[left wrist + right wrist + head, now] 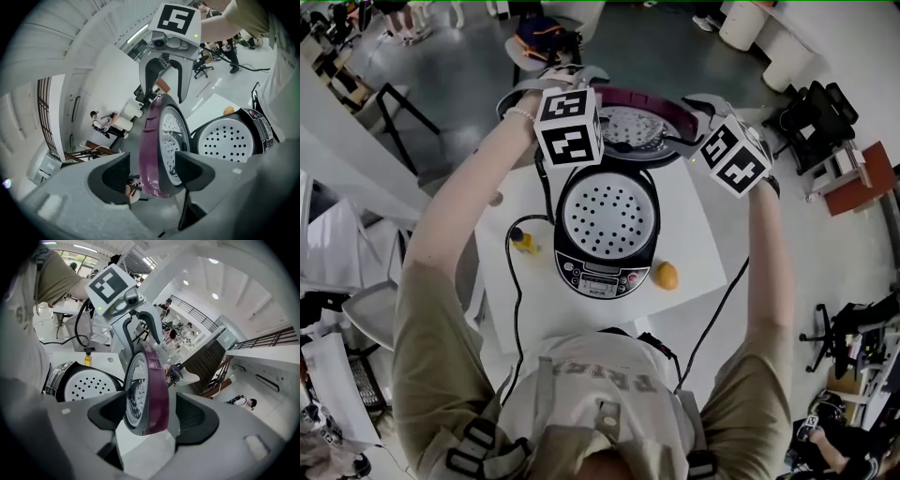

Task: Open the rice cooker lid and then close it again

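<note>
The rice cooker (pixel 607 230) stands on the white table (pixel 698 234) with its perforated inner plate showing. Its purple lid (pixel 649 117) is raised, standing on edge at the far side. My left gripper (pixel 551 77) reaches to the lid's left rim and my right gripper (pixel 697 109) to its right rim. In the left gripper view the lid (pixel 151 140) sits between the jaws of the left gripper (pixel 157 171), with a gap at the outer pad. In the right gripper view the lid (pixel 157 385) sits between the jaws of the right gripper (pixel 152 416), also with a gap at the outer pad.
An orange (pixel 666 276) lies right of the cooker's control panel and a small yellow bottle (pixel 523 242) stands to its left. A black cord (pixel 517 309) runs off the table's near edge. A chair (pixel 546 39) stands beyond the table.
</note>
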Motion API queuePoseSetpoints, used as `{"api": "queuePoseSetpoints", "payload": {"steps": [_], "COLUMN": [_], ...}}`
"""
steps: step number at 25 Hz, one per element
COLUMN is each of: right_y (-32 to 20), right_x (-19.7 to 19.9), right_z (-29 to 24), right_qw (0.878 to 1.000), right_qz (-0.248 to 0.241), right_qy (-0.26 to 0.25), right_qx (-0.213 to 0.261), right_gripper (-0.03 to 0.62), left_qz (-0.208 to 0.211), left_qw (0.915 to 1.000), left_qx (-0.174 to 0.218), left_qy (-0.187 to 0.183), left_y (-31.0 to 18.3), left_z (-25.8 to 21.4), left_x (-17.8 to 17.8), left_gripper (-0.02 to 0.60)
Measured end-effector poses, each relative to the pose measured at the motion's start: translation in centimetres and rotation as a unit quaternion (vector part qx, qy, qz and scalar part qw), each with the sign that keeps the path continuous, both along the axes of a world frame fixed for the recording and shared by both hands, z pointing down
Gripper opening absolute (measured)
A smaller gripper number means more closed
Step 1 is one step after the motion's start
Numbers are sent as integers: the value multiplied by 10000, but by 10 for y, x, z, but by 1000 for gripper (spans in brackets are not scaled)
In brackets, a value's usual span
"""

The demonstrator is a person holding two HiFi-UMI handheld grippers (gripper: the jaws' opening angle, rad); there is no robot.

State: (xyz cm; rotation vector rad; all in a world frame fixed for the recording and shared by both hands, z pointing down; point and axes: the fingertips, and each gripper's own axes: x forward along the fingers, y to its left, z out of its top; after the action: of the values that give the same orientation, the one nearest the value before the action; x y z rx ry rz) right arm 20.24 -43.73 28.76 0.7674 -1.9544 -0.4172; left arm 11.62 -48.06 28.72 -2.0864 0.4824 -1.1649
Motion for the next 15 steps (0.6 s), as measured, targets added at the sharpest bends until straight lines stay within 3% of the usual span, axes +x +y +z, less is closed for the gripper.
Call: {"api": "queuePoseSetpoints", "payload": {"steps": [6,11,15], "right_y": [-5,-6,-9], "right_x": [4,5,6], "right_z": [11,17,21], "right_qw": [9994,9979,9976], "right_qz": [-128,-222,-218], "right_qy": [189,446,486], "right_qx": [-275,-404,-445], "right_gripper": [324,324,324], "left_qz": [-85,-52,-63], "left_qw": [9993,9975,9971], "left_qx": [-144,-476,-493], "left_qy": [-345,-513,-583], "left_y": [-12,-9,-11], "left_z": [12,26,29], "left_x": [-5,-4,-4], "left_gripper": [316,324,330]}}
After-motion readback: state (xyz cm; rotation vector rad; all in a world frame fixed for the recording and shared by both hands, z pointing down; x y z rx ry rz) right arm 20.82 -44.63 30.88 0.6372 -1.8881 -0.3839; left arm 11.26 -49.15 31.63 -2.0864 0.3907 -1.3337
